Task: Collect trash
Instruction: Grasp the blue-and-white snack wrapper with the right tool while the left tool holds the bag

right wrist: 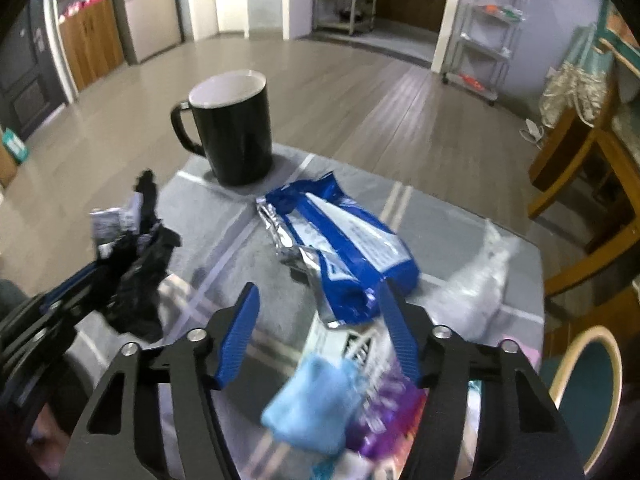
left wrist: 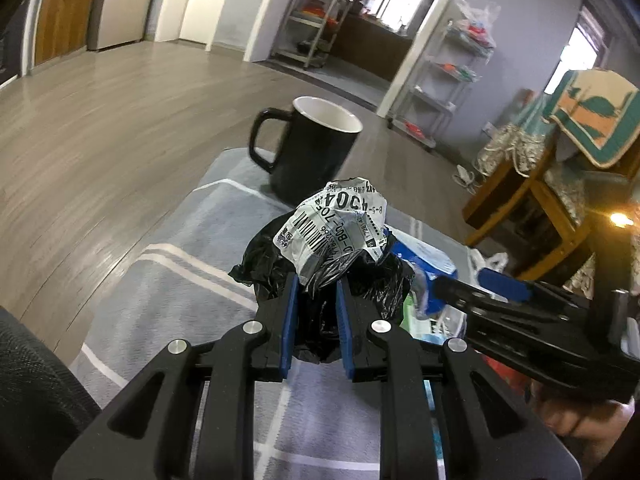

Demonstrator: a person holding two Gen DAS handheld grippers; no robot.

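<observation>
My left gripper [left wrist: 317, 286] is shut on a crumpled black plastic bag with a white barcode label [left wrist: 334, 224], held above the grey cloth-covered table [left wrist: 168, 280]. The same wad shows at the left of the right wrist view [right wrist: 136, 256]. My right gripper [right wrist: 318, 292] is open above the table, its jaws astride the near end of a blue and silver snack wrapper [right wrist: 340, 240]. A light blue piece [right wrist: 308, 404] and a purple and white packet [right wrist: 380, 404] lie blurred under it. The right gripper also shows in the left wrist view [left wrist: 480, 286].
A black mug with a white inside [right wrist: 236, 128] stands at the table's far edge. A clear plastic bag [right wrist: 480, 280] lies at the right. A wooden table [right wrist: 576, 168] and a teal chair [right wrist: 588, 384] are to the right; shelving racks [right wrist: 484, 28] stand beyond.
</observation>
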